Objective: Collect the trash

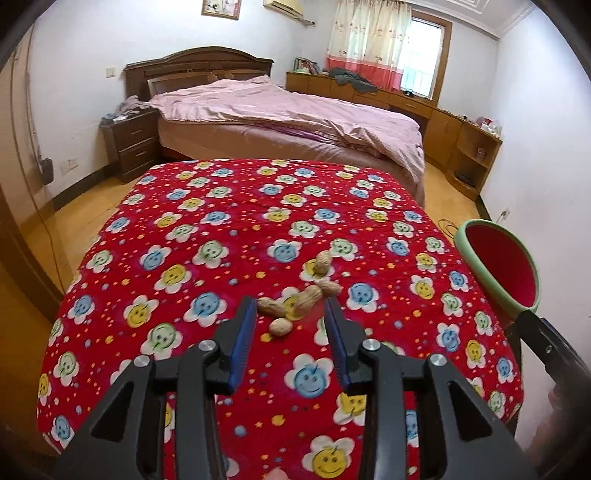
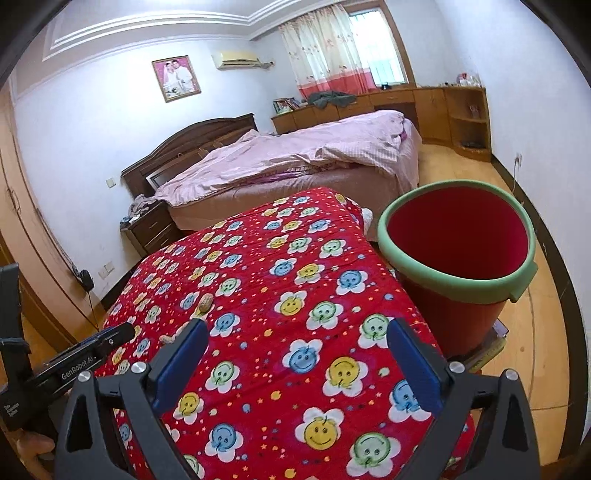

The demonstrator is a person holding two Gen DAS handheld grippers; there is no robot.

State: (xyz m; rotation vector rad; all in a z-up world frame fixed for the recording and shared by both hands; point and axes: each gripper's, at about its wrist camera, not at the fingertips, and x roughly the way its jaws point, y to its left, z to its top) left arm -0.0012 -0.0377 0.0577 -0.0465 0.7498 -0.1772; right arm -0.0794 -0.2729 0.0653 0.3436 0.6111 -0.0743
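The peanuts (image 1: 299,295) lie in a loose cluster on the red flowered cloth (image 1: 221,229), just ahead of the left gripper (image 1: 291,314), whose fingers are spread with nothing between them; beyond the cloth's right edge stands the red bin (image 2: 458,240), its visible inside bare; the right gripper (image 2: 295,347) hangs released near it; so collecting looks unfinished.

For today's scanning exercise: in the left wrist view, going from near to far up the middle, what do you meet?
Left gripper with open fingers → peanut shells on the red smiley-flower cloth → bed with pink quilt → wooden headboard → framed picture on the wall.
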